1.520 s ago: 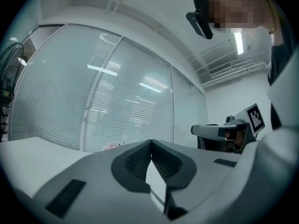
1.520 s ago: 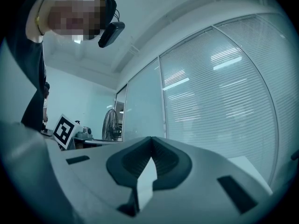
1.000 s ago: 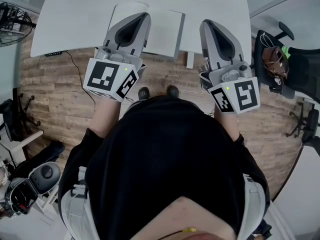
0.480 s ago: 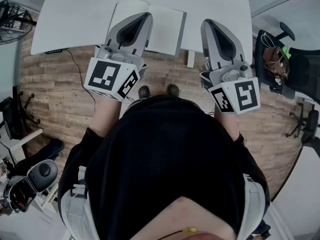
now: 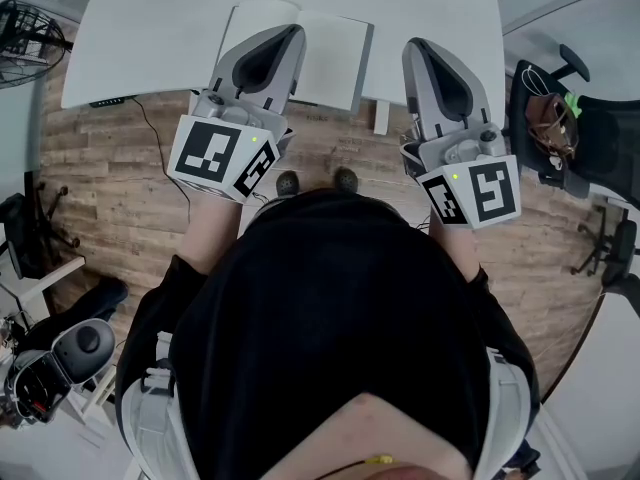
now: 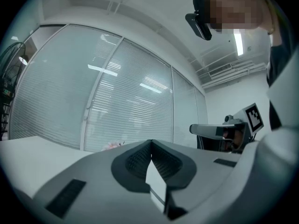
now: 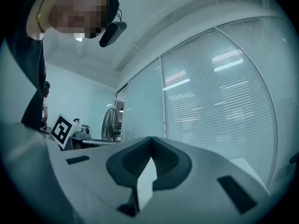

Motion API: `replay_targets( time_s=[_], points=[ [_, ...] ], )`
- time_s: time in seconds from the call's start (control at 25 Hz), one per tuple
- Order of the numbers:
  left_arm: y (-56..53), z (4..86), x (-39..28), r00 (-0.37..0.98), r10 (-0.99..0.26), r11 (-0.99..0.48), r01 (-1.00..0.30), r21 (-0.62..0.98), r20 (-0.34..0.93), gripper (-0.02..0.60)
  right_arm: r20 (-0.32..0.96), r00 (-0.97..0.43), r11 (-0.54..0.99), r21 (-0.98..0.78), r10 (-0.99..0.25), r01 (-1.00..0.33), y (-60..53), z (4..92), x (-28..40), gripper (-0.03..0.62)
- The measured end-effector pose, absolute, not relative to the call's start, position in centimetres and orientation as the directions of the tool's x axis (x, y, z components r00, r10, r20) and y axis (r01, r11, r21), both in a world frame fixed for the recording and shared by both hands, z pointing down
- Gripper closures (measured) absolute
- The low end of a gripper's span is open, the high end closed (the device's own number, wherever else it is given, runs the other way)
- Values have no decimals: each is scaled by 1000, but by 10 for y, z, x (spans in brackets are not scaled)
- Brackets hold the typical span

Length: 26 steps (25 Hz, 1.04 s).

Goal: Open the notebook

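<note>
In the head view, a smooth white tabletop [image 5: 150, 38] is seen above a wood-plank floor [image 5: 110, 188]. The notebook [image 5: 330, 58] is laid open at the tabletop's near edge, its plain white pages flat, with a grey cover edge showing along its right side. Its left page is partly covered by the left gripper [image 5: 290, 32], a rounded grey shell tapering to a point. The right gripper [image 5: 414, 46], of the same shape, is held across the same edge, to the right of the notebook and apart from it. A wire-caged fan [image 5: 25, 33] is placed off the far left corner, and a black chair [image 5: 580, 128] off the right edge.

In the left gripper view, the ribbed dark pads [image 6: 139, 160] are brought together at the tip, with nothing between them. Slatted blinds [image 6: 131, 101] are seen beyond.

In the right gripper view, the jaws are likewise closed on nothing, with blinds and the fan behind.
</note>
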<state>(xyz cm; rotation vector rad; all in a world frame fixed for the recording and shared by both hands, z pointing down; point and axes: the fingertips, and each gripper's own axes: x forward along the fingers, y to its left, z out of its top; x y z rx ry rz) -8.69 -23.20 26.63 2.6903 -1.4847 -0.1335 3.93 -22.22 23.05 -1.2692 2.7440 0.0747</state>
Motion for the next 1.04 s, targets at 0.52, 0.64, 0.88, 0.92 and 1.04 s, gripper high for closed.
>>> replay_targets(
  time_s=[0.52,0.64,0.88,0.92,1.04],
  points=[
    [-232,262,-91,523,-851,-526,-846,88,-55,571,-131,-633,639,-6,-763,-769,-225,230,41,589],
    [-233,259,-93,522,-851,-525,-846,90,-59,571,-130,-632,637,-2,-764,-771,-225,229,40,589],
    [-233,256,-92,525,-849,-529,-844,86,-66,571,-127,-630,635,0,-766,-773,-224,230,42,590],
    [-233,256,-92,526,-848,-530,-844,88,-66,571,-126,-631,636,0,-766,-772,-224,230,42,589],
    [-233,256,-93,527,-847,-531,-842,93,-67,571,-121,-633,638,-1,-765,-770,-225,231,40,589]
  ],
)
